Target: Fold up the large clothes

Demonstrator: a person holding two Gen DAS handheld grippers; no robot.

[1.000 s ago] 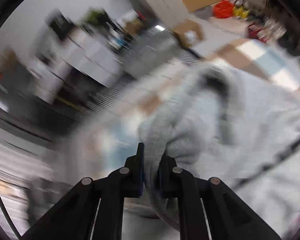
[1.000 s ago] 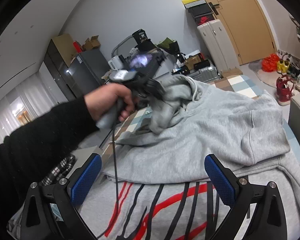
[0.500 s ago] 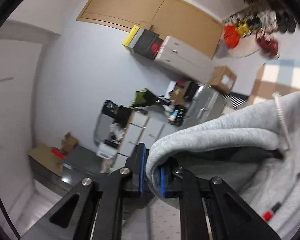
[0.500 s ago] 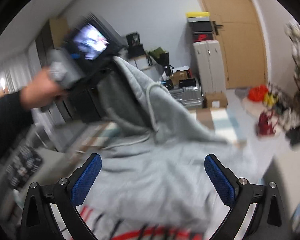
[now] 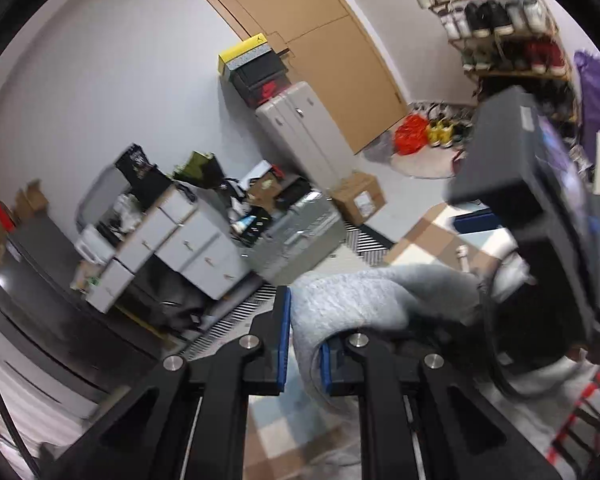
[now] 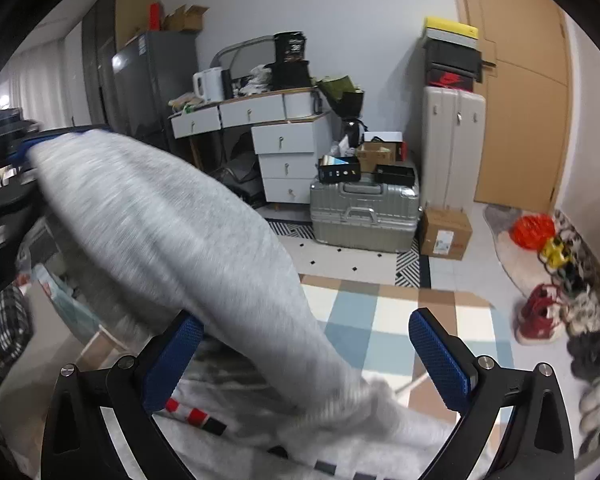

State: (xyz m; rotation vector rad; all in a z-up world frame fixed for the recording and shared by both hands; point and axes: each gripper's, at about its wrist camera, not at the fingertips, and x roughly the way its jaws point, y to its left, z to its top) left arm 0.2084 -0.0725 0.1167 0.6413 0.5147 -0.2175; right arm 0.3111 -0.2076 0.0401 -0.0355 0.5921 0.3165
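Left wrist view, from the left of the frame: cluttered drawers and a suitcase fill the background, and low at the centre the left gripper (image 5: 303, 336) is clenched on a fold of the grey hoodie (image 5: 364, 296), the cloth pinched between the blue pads and bulging above them. To the right of that, the fabric runs off toward the body of the right gripper (image 5: 540, 216), which looms dark and blurred at the right edge.

In the right wrist view, the hoodie (image 6: 172, 232) starts at the far left edge, where it hangs from the other tool, and sweeps as a taut, motion-blurred band down to the lower centre, crossing between the right gripper's (image 6: 304, 356) pads. Those jaws stand wide apart and press on nothing, so that tool is released. Beneath lies a pale cloth with red and black stripes (image 6: 196, 416), and further right a checked rug (image 6: 380, 320).

The hoodie looks soft, thick and fairly heavy for cloth: it sags under its own weight and will not hold a shape. A second hold probably belongs on a firm edge such as the hem or a shoulder seam, well apart from the first, so the body can be spread flat.
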